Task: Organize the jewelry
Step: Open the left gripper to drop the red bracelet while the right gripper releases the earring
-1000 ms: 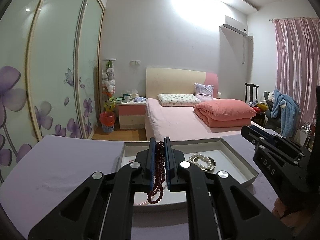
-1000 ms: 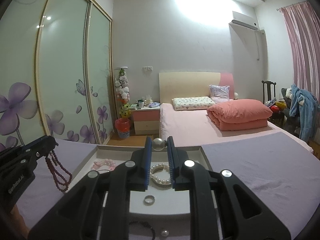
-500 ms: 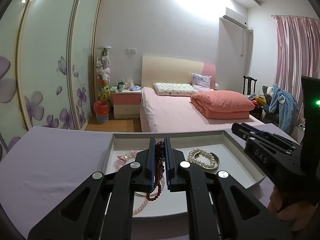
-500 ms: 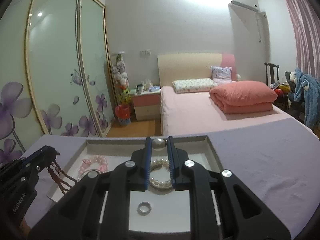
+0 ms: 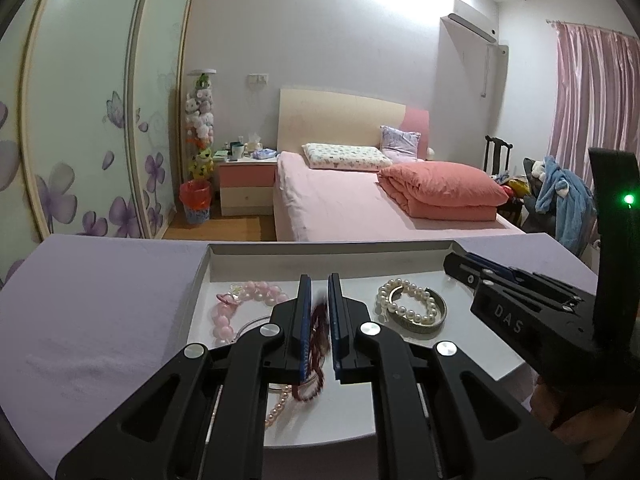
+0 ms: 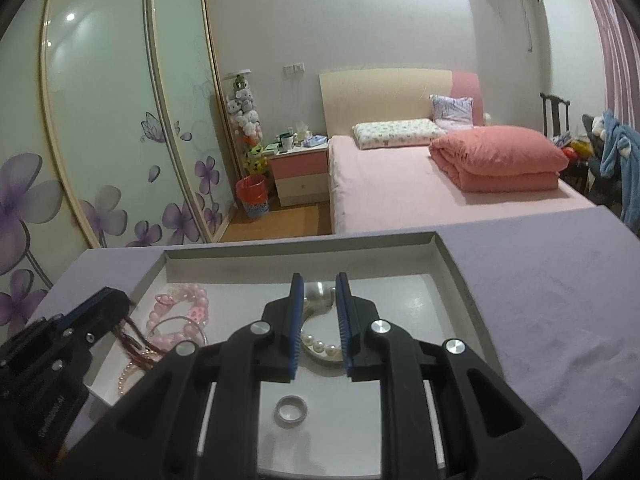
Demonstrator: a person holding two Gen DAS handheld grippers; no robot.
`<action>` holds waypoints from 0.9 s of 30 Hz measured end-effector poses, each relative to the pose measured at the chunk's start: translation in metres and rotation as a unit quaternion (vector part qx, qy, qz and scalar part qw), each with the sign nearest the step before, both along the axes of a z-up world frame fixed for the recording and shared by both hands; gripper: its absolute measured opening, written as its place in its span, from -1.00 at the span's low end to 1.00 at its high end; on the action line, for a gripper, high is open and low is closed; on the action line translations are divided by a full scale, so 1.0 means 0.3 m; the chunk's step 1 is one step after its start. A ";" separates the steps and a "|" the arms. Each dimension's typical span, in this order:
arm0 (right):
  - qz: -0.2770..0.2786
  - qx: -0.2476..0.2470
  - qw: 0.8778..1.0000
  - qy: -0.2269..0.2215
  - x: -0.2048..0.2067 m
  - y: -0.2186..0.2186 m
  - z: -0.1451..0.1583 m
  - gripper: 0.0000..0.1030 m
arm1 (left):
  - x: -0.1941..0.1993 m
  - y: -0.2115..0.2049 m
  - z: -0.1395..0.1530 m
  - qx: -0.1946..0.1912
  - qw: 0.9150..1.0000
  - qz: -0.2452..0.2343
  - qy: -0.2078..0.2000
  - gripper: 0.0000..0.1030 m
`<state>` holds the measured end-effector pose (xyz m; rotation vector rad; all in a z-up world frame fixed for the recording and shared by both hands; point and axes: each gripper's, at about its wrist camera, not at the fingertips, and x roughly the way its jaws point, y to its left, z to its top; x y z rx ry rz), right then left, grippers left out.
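Dark red bead string [image 5: 316,332]: small round garnet-coloured beads, blurred, dangling in loops from between the blue pads and hanging just above the tray floor.
Left gripper [image 5: 319,300]: pinching that red string tight, pads nearly together, poised over the left half of the tray.
Right gripper [image 6: 319,300]: its jaws have just been opening; they are standing apart now, with a large pearl [image 6: 318,292] sitting blurred between the tips, and I cannot tell whether either pad is touching it.
White tray [image 5: 332,256]: a shallow, low-walled rectangle, lying flat on the lilac cloth.
Pink bead bracelet [image 5: 240,304]: chunky pale beads, resting at the tray's left end.
Pearl bracelet [image 5: 408,304]: white beads curling over a gold bangle [image 5: 420,324], right of the left gripper.
Small pearl strand [image 5: 278,404]: pinkish, trailing under the left gripper's fingers.
Silver ring [image 6: 291,406]: lying flat on the tray floor, close under the right gripper.
Lilac cloth [image 5: 100,312]: smooth, covering the whole surface around the tray.
Room: pink bed [image 5: 352,204] with a folded coral quilt [image 5: 444,192], floral wardrobe doors [image 5: 80,120], pink curtains [image 5: 592,92].
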<state>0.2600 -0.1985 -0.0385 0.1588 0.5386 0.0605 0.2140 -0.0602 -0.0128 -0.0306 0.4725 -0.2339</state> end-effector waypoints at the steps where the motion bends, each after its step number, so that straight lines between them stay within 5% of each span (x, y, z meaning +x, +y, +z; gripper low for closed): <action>1: -0.001 0.003 1.000 -0.002 -0.004 -0.003 -0.001 -0.30 | 0.003 0.004 0.001 -0.001 1.000 0.001 0.002 -0.80; 18: -0.006 0.001 1.000 -0.006 -0.176 -0.074 0.043 -0.28 | -0.075 0.138 0.057 -0.030 0.999 0.037 0.006 -0.62; 21: 0.005 -0.008 1.000 0.015 -0.230 -0.079 0.028 -0.28 | -0.120 0.152 0.059 -0.025 0.999 0.039 0.006 -0.37; 27: 0.041 -0.035 0.994 0.091 -0.316 -0.061 -0.071 -0.35 | -0.189 0.195 0.024 -0.013 0.999 0.035 0.024 -0.33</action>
